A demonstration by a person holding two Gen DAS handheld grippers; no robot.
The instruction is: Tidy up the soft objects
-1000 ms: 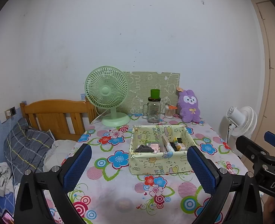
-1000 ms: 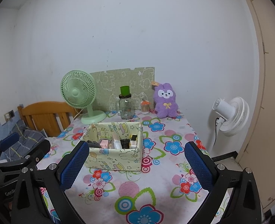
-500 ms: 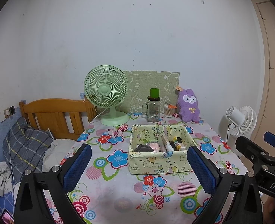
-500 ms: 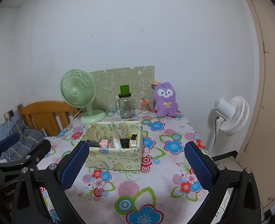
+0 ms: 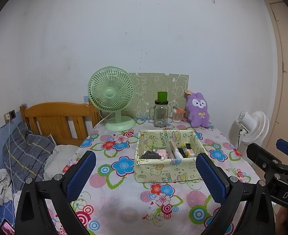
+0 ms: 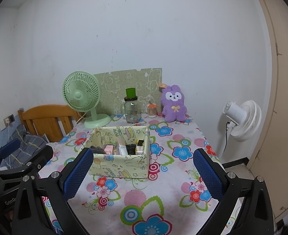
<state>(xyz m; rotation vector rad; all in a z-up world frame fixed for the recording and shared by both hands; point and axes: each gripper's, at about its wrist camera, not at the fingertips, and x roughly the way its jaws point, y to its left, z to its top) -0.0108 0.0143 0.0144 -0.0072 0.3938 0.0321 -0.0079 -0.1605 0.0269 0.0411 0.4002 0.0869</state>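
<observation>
Floral table [image 5: 112, 201] bears fabric box [image 5: 163, 173] holding small items [image 5: 175, 152].

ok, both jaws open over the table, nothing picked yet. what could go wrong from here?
1. The plush sits at the back beside the jar and a small cotton-swab pot; reaching for it could knock either over.
2. The box lies between the grippers and the plush, so a low reach may push it.
3. The fan cord trails off the table edge and could snag.
</observation>
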